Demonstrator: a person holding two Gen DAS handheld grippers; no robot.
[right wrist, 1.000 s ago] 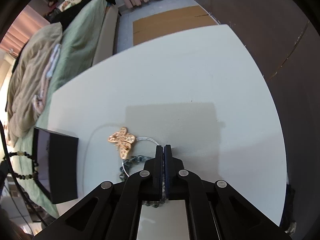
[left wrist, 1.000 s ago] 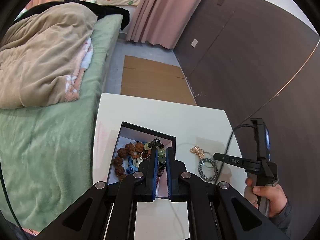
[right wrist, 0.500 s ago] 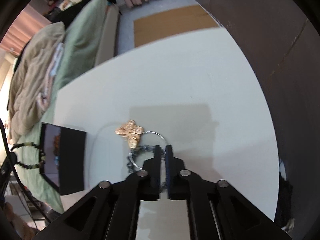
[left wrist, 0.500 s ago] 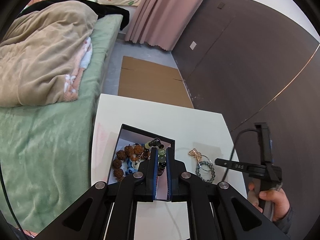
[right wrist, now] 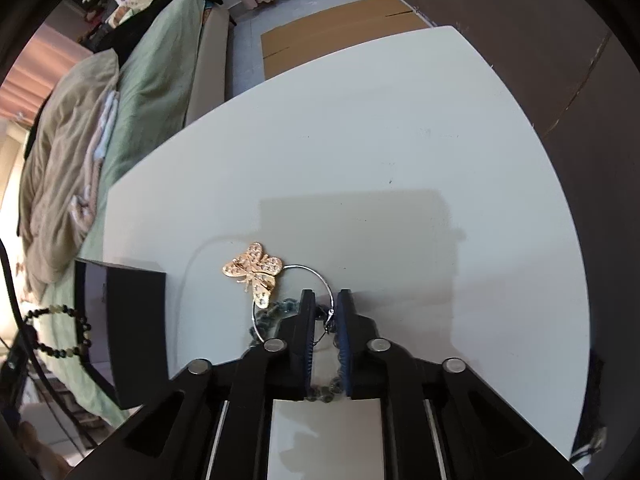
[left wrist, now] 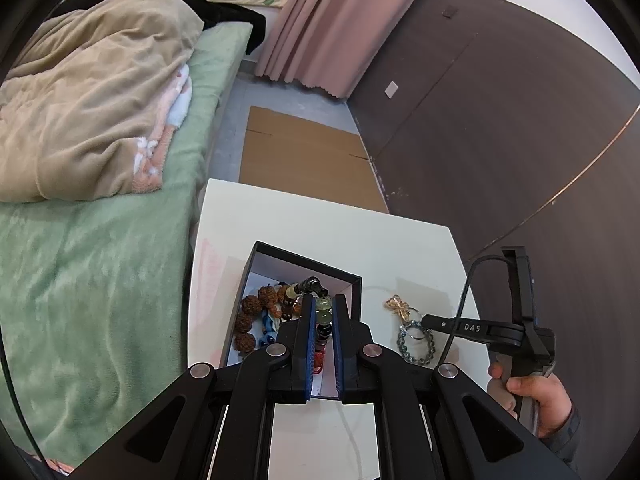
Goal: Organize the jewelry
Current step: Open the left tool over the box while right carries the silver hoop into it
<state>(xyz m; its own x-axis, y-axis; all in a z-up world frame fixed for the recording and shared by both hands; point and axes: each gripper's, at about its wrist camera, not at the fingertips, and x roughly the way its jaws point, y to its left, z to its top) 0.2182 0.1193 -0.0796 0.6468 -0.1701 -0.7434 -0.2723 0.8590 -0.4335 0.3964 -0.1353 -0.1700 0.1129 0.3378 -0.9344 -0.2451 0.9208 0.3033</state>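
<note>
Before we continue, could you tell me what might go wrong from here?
The closing right claw straddles the silver hoop and the dark bead bracelet; it may pinch only the thin hoop, or drag the butterfly brooch. The left claw could drop its bead strand outside the black box.

Our left wrist view rides the left gripper (left wrist: 323, 312), angled down over the black box (left wrist: 356, 280) just below its tips. Our right wrist view looks steeply down the right gripper (right wrist: 325, 304), close above the white table (right wrist: 360, 140). Both views share table and box.
</note>
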